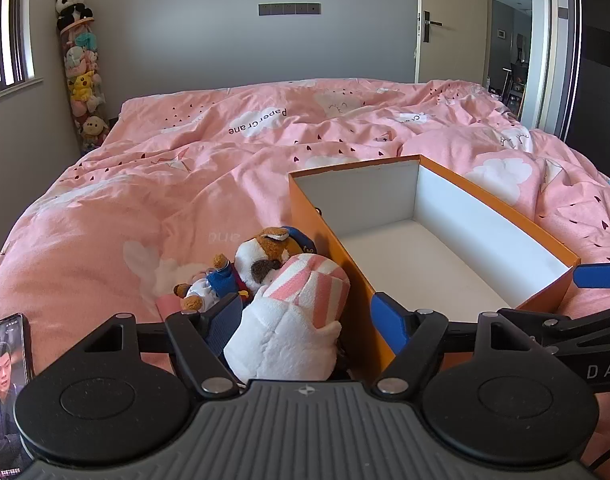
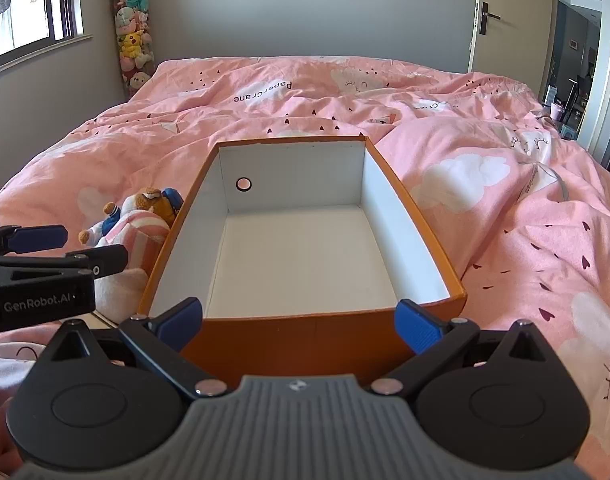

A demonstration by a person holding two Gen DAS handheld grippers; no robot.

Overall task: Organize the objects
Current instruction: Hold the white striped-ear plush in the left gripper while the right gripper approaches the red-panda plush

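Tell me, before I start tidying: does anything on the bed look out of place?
The plush toys lie heaped on the duvet beside the orange box, which is empty. A phone with its screen lit lies nearby.

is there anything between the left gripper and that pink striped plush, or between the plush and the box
Nothing visible blocks either. The left gripper is open with the pink striped plush already between its fingers. The orange box sits right beside the plush, empty; only its near side wall must be cleared.

Your box (image 2: 305, 332) sits on the bed (image 2: 505, 208) at twelve o'clock; the plush toys (image 2: 141, 220) lie against its wall at nine o'clock, the phone (image 1: 7, 380) farther left.
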